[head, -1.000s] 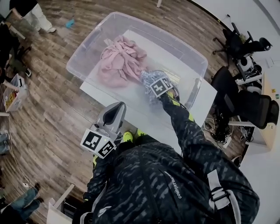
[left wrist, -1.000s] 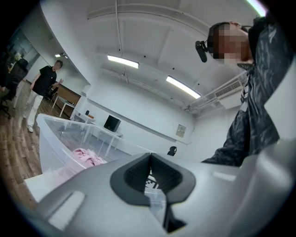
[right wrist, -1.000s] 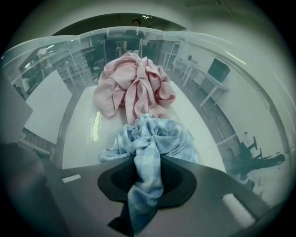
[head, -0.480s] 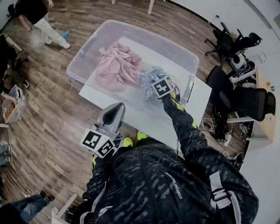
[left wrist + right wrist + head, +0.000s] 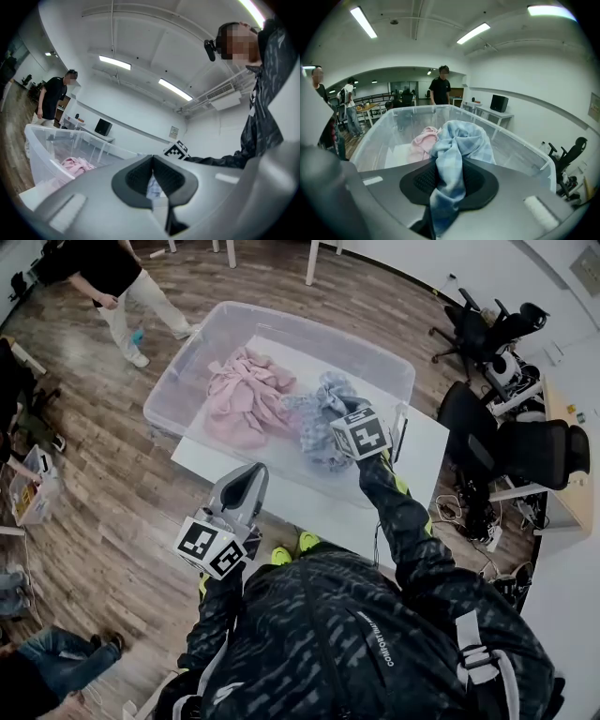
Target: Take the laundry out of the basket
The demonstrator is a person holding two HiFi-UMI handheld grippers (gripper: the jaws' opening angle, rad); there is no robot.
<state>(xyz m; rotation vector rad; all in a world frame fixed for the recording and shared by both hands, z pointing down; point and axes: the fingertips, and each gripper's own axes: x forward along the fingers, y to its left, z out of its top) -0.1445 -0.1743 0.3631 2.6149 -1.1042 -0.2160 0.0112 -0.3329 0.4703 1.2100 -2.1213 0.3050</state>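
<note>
Blue checked cloth (image 5: 319, 418) clenched in fingers of right gripper (image 5: 449, 183) over basket (image 5: 187, 362); pink garment (image 5: 239, 395) lay inside; left gripper (image 5: 152, 159) pressed together, empty.

The basket (image 5: 180, 367) sits on the counter (image 5: 427, 454), toward its far side and left end. Inside it, one garment (image 5: 242, 399) lies to the left, and the cloth (image 5: 314, 423) is just to its right, touching it, raised above the basket's floor with the right gripper (image 5: 449, 178) clamping it between its jaws. The left gripper (image 5: 251, 479) hangs outside the basket, before the counter's near edge, on the left. Office chairs (image 5: 487, 329) stand right of the counter, and a person (image 5: 122, 282) stands beyond the basket's far left corner.
</note>
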